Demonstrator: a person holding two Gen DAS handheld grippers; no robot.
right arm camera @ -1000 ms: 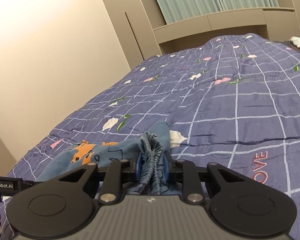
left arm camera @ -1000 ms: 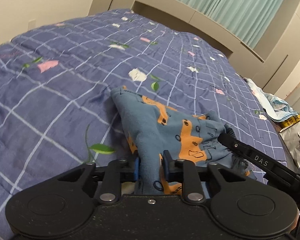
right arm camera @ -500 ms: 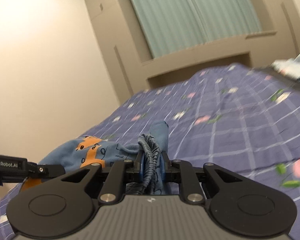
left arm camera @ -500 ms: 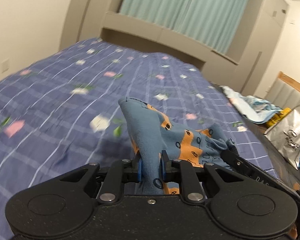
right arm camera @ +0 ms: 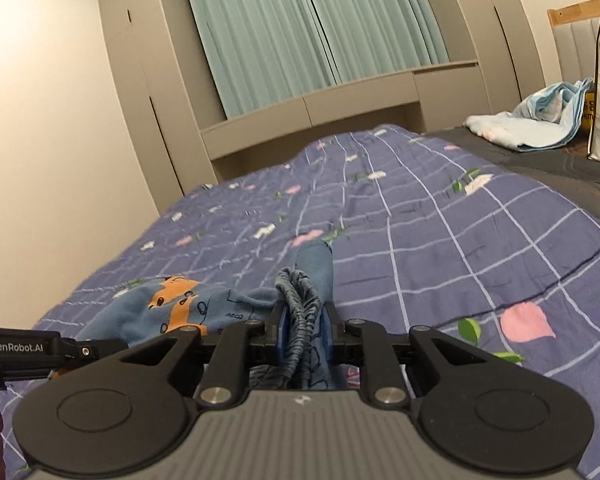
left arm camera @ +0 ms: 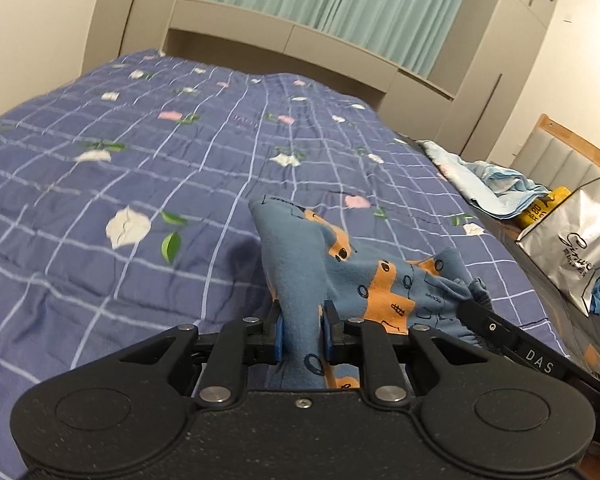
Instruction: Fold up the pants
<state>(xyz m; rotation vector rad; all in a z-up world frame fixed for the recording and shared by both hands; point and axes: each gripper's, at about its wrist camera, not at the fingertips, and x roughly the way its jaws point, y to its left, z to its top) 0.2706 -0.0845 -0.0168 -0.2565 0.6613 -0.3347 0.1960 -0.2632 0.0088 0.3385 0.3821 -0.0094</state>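
The pants [left arm camera: 340, 264] are small, blue with orange prints, held bunched above the bed. My left gripper [left arm camera: 302, 334] is shut on a fold of the blue cloth. My right gripper [right arm camera: 305, 332] is shut on the gathered elastic waistband [right arm camera: 300, 300]. The rest of the pants [right arm camera: 172, 308] hangs to the left in the right wrist view. The right gripper's finger [left arm camera: 496, 328] shows at the right of the left wrist view, touching the cloth. The left gripper's finger [right arm camera: 40, 348] shows at the left of the right wrist view.
The bed has a purple checked quilt [left arm camera: 140, 160] with flower prints. A light blue blanket [left arm camera: 496, 184] and a silver bag [left arm camera: 572, 248] lie at the bed's right side. A headboard shelf [right arm camera: 312, 116] and teal curtains [right arm camera: 308, 28] stand beyond.
Both grippers have lifted and tilted up with the pants, so more of the room and curtains shows. Both stay shut on the cloth.
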